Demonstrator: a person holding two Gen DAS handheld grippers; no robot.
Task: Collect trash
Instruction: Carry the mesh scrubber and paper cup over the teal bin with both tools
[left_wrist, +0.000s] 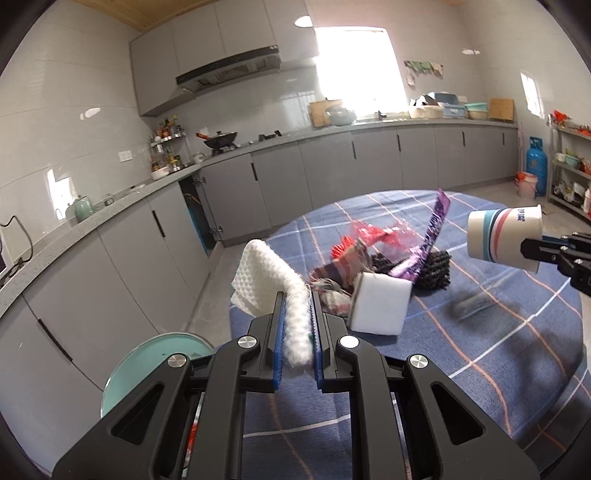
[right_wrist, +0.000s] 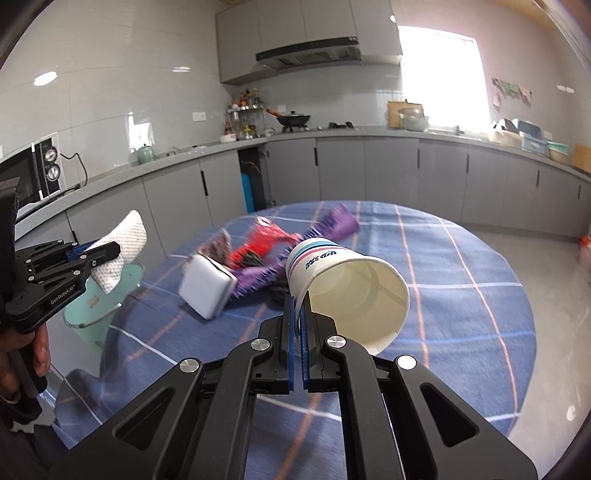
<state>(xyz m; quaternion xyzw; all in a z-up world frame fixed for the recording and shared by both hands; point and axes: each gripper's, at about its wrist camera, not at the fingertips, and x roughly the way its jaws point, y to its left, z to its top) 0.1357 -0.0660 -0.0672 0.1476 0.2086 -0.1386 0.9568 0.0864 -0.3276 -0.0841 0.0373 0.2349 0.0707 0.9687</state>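
The white waffle-textured cloth (left_wrist: 273, 280) is clamped between the blue pads of the left tool (left_wrist: 297, 325), lifted off the worktop (left_wrist: 498, 332) and hanging out past its left edge, right above the pale green bin (left_wrist: 155, 365) that stands on the floor just beside that edge. The paper cup (right_wrist: 347, 291) with its striped band is pinched by the rim in the right tool (right_wrist: 300, 317), tipped on its side with the mouth toward the camera, held in the air over the middle of the worktop. To my eye the step in hand is carrying both pieces to the bin; done well, the left tool would move squarely over the bin's mouth before letting go, since the cloth is floppy and could drape over the rim, and the cup, light and gripped only by a thin wall, wants a gentle swing so it doesn't slip or crush. Left on the blue checked cloth, near the worktop's far left part, sits a loose heap: a white sponge block (left_wrist: 380, 306), red wrapper (left_wrist: 373, 232), purple wrapper (left_wrist: 432, 236) and a dark knitted thing (left_wrist: 436, 269), some touching each other. The right tool's path to the bin crosses over that heap, so it should stay high. The near and right parts of the worktop give open room, and there is floor between the left edge and the grey cabinets (left_wrist: 122, 266).
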